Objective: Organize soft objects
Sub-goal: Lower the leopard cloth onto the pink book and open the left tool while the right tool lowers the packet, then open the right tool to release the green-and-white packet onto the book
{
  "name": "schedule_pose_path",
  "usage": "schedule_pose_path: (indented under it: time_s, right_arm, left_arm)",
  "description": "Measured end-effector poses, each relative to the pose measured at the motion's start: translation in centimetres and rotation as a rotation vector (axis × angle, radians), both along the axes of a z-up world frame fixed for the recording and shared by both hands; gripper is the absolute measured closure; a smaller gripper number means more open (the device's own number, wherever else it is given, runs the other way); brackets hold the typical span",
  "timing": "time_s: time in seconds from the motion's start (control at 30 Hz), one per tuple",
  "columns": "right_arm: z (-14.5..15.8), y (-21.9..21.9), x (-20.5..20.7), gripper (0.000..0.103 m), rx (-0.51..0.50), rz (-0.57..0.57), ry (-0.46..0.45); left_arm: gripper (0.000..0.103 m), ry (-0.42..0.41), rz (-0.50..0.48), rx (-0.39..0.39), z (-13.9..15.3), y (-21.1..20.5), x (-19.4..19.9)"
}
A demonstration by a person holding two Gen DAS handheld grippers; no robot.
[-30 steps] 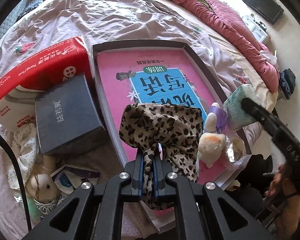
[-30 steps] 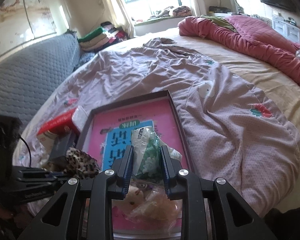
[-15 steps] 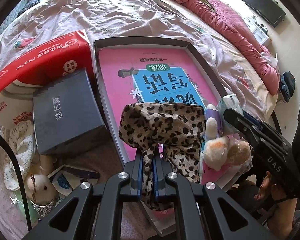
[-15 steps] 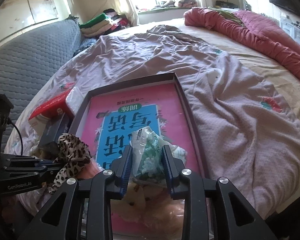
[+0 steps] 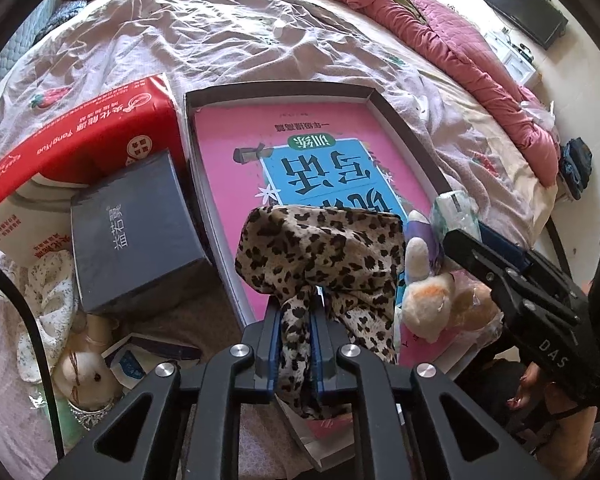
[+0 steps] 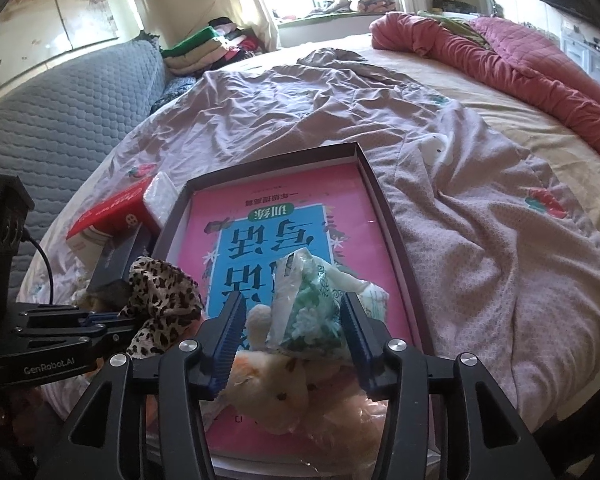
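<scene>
The left gripper is clenched on a leopard-print fabric scrunchie, which bunches up just past its blue pads, over the near left part of the shallow dark cardboard tray. The right gripper has its jaws spread wide; between them, over the tray's near end, sits a crinkled clear plastic packet with green print, and whether either pad touches it cannot be told. Just under that packet, on the tray's near edge, lies a cream and orange plush toy. A pink book with a blue panel of Chinese characters fills the tray floor. Left of the tray lies a dark navy box, and beyond it a red tissue pack. The tray rests on a wrinkled mauve bedsheet; far to its right lies a rolled pink quilt.
</scene>
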State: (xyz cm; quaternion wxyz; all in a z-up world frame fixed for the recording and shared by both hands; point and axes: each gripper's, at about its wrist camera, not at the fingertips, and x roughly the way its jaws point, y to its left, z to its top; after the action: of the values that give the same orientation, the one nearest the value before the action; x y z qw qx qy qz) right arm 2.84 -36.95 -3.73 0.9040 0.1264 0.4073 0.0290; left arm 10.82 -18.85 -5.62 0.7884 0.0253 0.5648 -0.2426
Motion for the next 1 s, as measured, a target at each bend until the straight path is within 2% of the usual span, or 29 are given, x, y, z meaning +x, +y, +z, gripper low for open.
schedule_pose_path:
  time_s: [0.33, 0.57, 1.0]
  right_arm:
    - [1.6, -0.5, -1.1, 0.048, 0.007, -0.026, -0.033]
    - [2.8, -0.2, -1.7, 0.045, 0.005, -0.03, -0.051]
    - [4.6, -0.4, -3.4, 0.041, 0.013, -0.07, -0.078]
  left_arm:
    - [0.079, -0.033, -0.013, 0.031, 1.0, -0.2, -0.5]
    - [0.06, -0.061, 0.002, 0.043, 2.0, 0.3, -1.0]
    - [0.045, -0.123, 0.01, 0.06, 4.3, 0.9, -2.2]
